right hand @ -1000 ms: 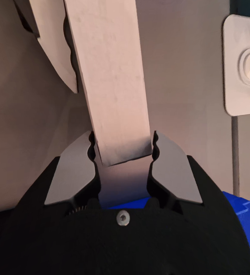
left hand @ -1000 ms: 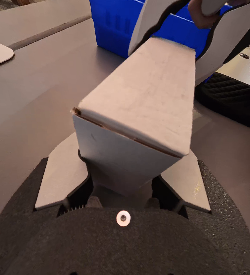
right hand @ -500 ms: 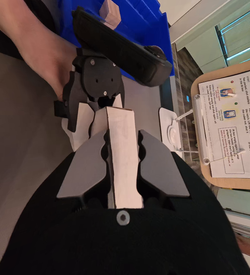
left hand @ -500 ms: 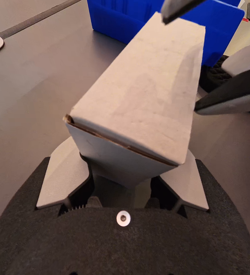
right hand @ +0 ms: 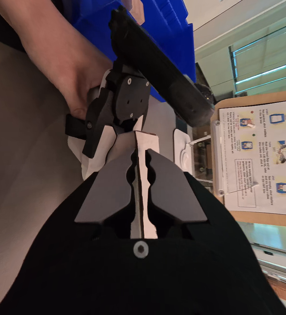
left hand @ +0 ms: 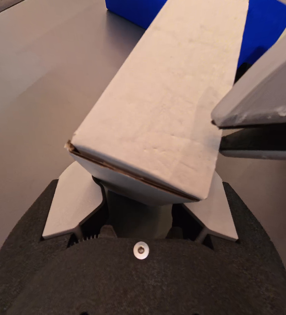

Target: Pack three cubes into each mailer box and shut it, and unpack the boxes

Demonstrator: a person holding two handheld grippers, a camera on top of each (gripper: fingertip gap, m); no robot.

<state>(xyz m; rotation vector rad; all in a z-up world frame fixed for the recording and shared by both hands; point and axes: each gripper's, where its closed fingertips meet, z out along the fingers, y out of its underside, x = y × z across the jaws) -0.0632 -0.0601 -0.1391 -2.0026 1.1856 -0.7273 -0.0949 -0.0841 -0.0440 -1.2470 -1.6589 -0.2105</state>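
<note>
A shut white mailer box point(left hand: 164, 102) is held off the grey table. My left gripper point(left hand: 144, 172) is shut on its near end, with the box pointing away toward the blue bin point(left hand: 130, 12). My right gripper point(left hand: 220, 134) reaches in from the right and pinches the box's right long edge. In the right wrist view my right gripper point(right hand: 141, 151) is shut on a thin edge of the box point(right hand: 147, 141). Across from it a hand holds the left gripper point(right hand: 121, 129) on the far end. What is inside the box is hidden.
The blue bin point(right hand: 173, 34) stands behind the left gripper, with a pale wooden cube point(right hand: 137, 12) partly showing in it. A white pad point(right hand: 181, 153) lies on the table. A wooden board with an instruction sheet point(right hand: 258, 153) stands beyond the table edge. The grippers' ends are close to 9 cm from one another.
My right gripper left the box's far end, swung round to its side and closed down on a thin edge. My left gripper kept its hold; the box now sits closer in its view.
</note>
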